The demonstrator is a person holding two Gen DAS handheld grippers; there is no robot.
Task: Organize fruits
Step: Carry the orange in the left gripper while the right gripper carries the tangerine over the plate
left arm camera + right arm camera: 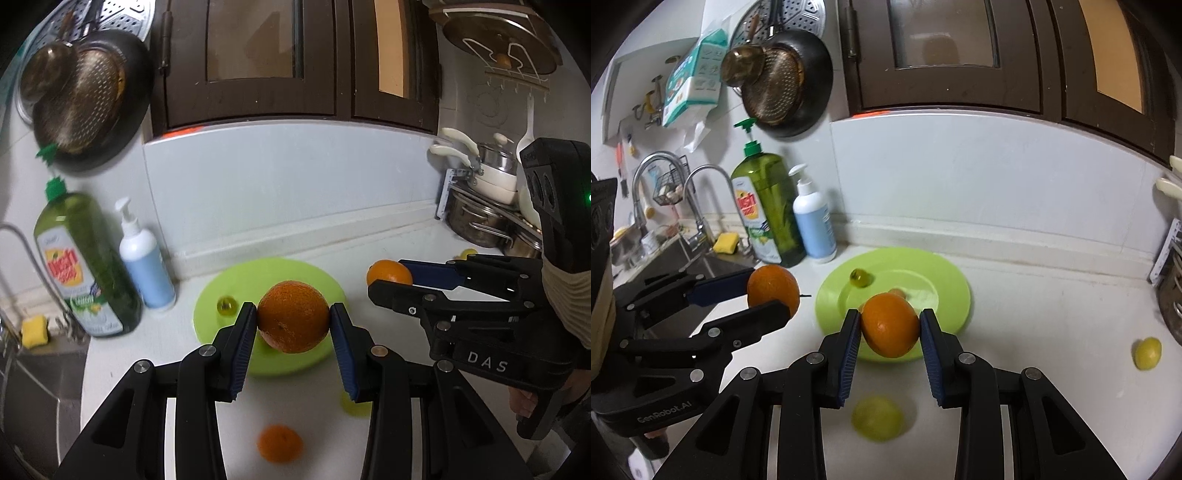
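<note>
The left gripper (293,321) pinches a dark orange (293,316) between its blue pads, which press on the fruit's two sides; the fruit hangs clear above the near edge of the green plate (236,280). In the right wrist view the same orange (773,288) shows in the left gripper (768,291) at the left, off the plate's left rim. The right gripper (889,325) is likewise clamped on a second orange (889,325), held above the near rim of the green plate (945,280). From the left wrist view this second orange (389,273) sits at the tip of the right gripper (391,275), past the plate's right edge, and a sleeve (570,295) covers the arm behind it.

The plate lies on the white counter (1052,314) close to its back edge, below the wall. A small round yellow-green fruit (860,277) rests on the plate's far left part; a pale patch near the plate's middle may be another small piece, but blur hides what it is. A yellow-green fruit (877,417) lies on the counter near its front edge, between the right gripper's arms, and a yellow fruit (1147,353) lies toward the counter's right side. A small orange fruit (279,448) lies near the front edge in the left wrist view. A green dish-soap bottle (764,210) and a white pump bottle (814,225) stand at the back left, beside the sink (676,266).
</note>
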